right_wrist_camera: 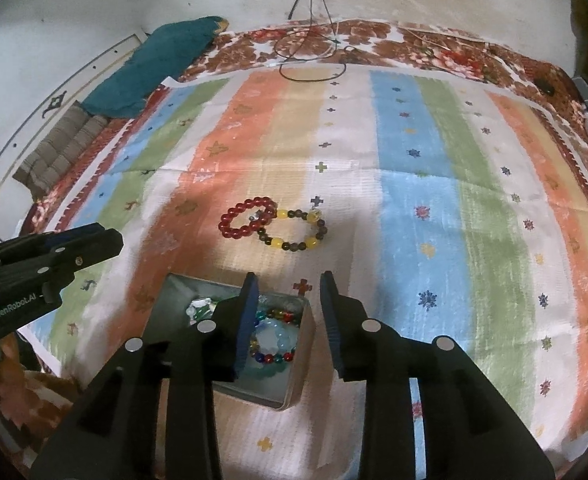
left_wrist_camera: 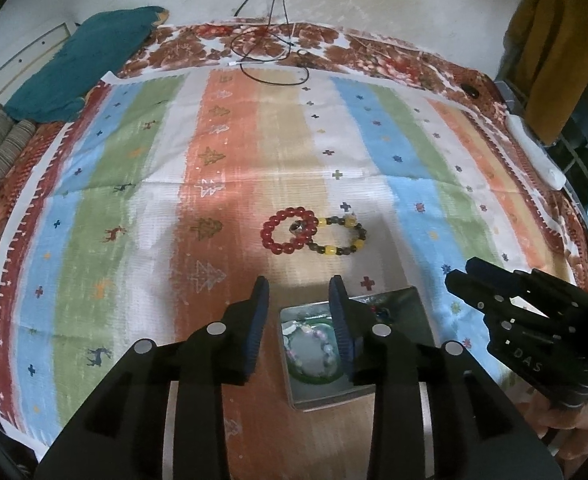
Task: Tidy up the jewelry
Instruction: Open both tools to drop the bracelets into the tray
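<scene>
A red bead bracelet (left_wrist_camera: 290, 230) and a yellow-and-dark bead bracelet (left_wrist_camera: 339, 236) lie overlapping on the striped cloth; a small ring (left_wrist_camera: 295, 227) sits inside the red one. They also show in the right wrist view, the red bracelet (right_wrist_camera: 247, 217) left of the yellow-and-dark one (right_wrist_camera: 294, 230). An open metal tin (left_wrist_camera: 401, 312) holds several bracelets (right_wrist_camera: 274, 340). My left gripper (left_wrist_camera: 298, 290) is open and empty above the tin. My right gripper (right_wrist_camera: 288, 286) is open and empty over the tin's right edge (right_wrist_camera: 305, 336).
The striped cloth (left_wrist_camera: 134, 200) covers a floral bedspread (left_wrist_camera: 373, 56). A teal cloth (left_wrist_camera: 86, 60) lies at the back left. Cables (left_wrist_camera: 270, 48) hang from the wall onto the bed. A white object (left_wrist_camera: 533, 152) lies at the right edge.
</scene>
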A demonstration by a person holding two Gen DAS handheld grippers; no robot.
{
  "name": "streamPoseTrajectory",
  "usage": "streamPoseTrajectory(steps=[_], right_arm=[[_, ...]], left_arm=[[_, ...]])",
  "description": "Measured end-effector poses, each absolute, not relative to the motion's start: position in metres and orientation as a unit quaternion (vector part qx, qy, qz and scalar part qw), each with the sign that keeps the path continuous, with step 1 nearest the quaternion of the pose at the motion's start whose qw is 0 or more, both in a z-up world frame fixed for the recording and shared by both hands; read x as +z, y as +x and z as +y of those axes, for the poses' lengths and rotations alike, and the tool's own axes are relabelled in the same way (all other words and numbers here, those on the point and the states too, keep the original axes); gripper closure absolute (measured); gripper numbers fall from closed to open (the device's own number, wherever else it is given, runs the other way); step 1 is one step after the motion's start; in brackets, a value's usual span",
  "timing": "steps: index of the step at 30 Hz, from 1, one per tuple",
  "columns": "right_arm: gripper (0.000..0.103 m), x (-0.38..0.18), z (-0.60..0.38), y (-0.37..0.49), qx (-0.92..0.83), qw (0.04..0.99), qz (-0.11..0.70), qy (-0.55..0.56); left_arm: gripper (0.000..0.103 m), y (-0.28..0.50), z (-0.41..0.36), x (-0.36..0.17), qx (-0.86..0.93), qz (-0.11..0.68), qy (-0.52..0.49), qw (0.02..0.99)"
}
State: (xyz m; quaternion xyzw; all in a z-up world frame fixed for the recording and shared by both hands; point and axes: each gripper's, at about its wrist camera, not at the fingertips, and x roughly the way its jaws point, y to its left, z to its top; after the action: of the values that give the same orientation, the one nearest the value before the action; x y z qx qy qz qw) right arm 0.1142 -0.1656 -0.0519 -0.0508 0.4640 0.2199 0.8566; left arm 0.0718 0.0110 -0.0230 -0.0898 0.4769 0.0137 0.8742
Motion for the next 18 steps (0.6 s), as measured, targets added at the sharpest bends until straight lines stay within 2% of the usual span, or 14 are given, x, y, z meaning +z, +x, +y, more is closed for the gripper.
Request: streamPoseTrajectory(steps=[3, 10, 18], right_arm=[[0.069, -0.055, -0.163, 0.118, 0.216, 0.855, 0.468, -0.057], [0.059, -0.058, -0.16, 0.129, 0.204, 0.859, 0.466, -0.063], [0.057, -0.063, -0.156, 0.144, 0.198, 0.858, 0.469, -0.071]], left_arm=[[0.064, 0.076, 0.012, -0.025, 0.019, 0.479, -0.085, 0.874], [0.059, 0.095, 0.016, -0.031, 0.032, 0.488, -0.078, 0.868], [0.056, 0.107, 0.024, -0.039, 0.047, 0.499, -0.073, 0.862]])
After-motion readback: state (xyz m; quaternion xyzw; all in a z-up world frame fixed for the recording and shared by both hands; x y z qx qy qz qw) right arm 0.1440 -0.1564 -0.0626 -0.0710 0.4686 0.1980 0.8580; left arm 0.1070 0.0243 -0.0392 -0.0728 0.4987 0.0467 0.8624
